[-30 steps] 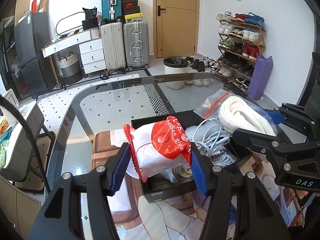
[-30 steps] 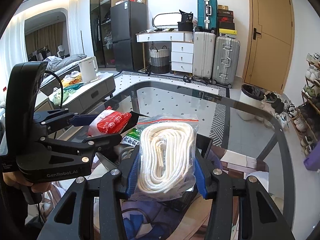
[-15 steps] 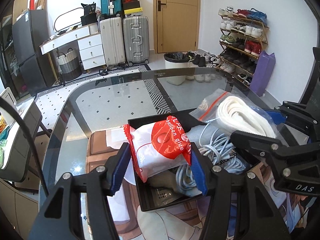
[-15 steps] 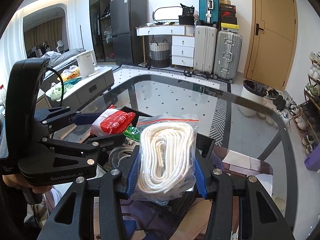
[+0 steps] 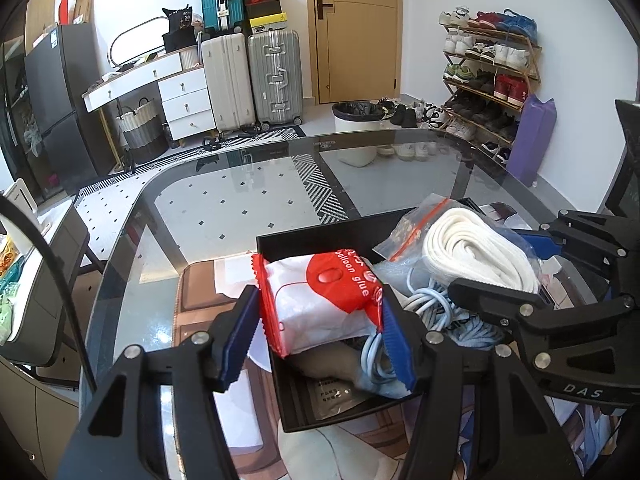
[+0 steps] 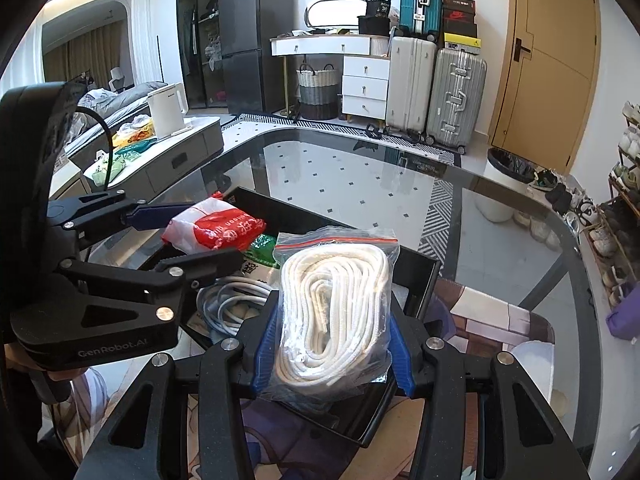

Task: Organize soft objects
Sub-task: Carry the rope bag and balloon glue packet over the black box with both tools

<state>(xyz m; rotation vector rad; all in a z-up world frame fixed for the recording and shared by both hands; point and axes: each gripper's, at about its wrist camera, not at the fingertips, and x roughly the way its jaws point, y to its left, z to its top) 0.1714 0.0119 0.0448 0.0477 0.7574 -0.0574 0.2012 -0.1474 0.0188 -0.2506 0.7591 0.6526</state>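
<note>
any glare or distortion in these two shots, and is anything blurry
Left wrist view: strong fisheye bending, dark corners, the glass table mirrors the room, the balloon glue packet is sharp. Right wrist view: same curved edges, glare on the rope's zip bag, bright washed-out alcove at far left, no motion blur.

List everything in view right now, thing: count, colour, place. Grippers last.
rope bag: 1, white rope in clear zip bag, in right gripper over the box
glue packet: 1, red and white, in left gripper over the box
box: 1, black, open, on table mat
cables: a tangle, pale blue, inside box
glass table: 1, dark rimmed, under all
suitcases: 3, teal, white, silver, by far wall
shoe rack: 1, wooden, right wall
left gripper: black, blue pads, shut on packet
right gripper: black, blue pads, shut on bag
</note>
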